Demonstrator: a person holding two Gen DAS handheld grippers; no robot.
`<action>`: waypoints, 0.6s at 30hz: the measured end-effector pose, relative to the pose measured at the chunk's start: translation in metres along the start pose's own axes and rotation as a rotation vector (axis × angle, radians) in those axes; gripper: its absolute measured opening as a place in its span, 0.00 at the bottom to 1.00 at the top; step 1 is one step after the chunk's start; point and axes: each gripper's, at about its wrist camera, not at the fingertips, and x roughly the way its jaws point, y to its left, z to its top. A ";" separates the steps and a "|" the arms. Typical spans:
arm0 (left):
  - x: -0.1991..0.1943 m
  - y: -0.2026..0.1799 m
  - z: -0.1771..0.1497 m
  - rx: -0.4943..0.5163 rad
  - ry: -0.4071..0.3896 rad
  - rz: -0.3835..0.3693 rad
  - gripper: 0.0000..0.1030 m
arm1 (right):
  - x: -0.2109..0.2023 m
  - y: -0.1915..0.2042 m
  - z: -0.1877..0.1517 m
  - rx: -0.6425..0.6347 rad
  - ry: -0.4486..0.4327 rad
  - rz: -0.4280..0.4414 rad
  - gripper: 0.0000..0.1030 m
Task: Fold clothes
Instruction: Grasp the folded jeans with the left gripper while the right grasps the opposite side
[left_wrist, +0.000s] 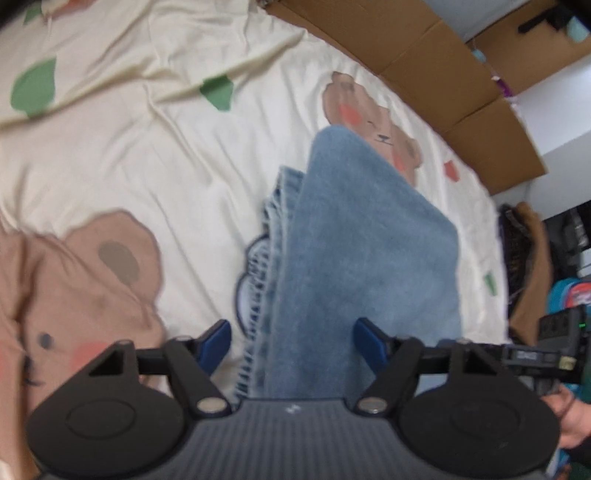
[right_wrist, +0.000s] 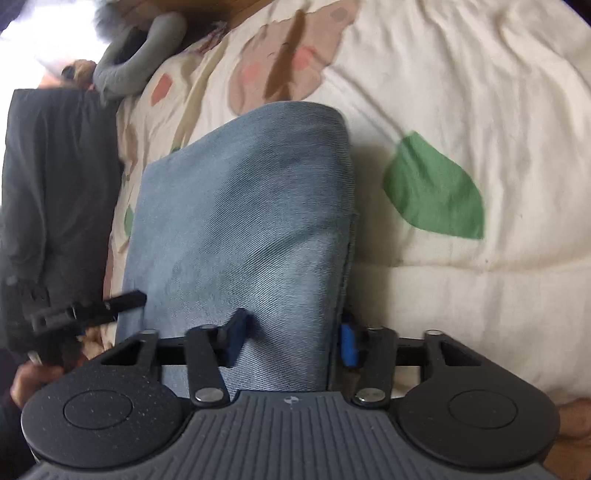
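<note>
Your jeans (left_wrist: 369, 251) lie folded into a long, narrow bundle on the bear-print sheet (left_wrist: 147, 158), and both of your tools sit at their near end, which suits squaring up the bundle or taking that end for another fold. Your left gripper (left_wrist: 291, 347) stands released: its blue pads are spread apart, one on each side of the denim, and neither presses into it. The frayed hem edges run just inside the left pad, so the cloth lies between the fingers but is not held. Your right gripper (right_wrist: 291, 343) looks clenched on the jeans: its left pad (right_wrist: 236, 341) dents the top of the fabric and the other pad sits tight against the seam edge on the right, so the thick side of the bundle is pinched between them. That grip probably keeps the layers from sliding while your left tool settles into place. From the right wrist view the bundle runs straight away from the tool toward a rounded fold at the far end, with the green leaf patch (right_wrist: 432, 188) beside it on the sheet. From the left wrist view the bundle angles up toward the printed bear face (left_wrist: 373, 122), with cardboard boxes (left_wrist: 443, 81) beyond the bed.
</note>
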 end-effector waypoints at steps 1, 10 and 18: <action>0.000 0.001 -0.002 -0.007 -0.003 -0.017 0.67 | -0.002 -0.001 0.001 0.001 -0.002 0.009 0.29; -0.002 0.005 -0.008 -0.031 -0.029 -0.057 0.62 | -0.017 0.007 0.002 -0.051 -0.029 0.055 0.19; 0.004 -0.008 -0.011 -0.047 -0.016 -0.101 0.61 | -0.044 0.014 0.014 -0.091 -0.045 0.053 0.19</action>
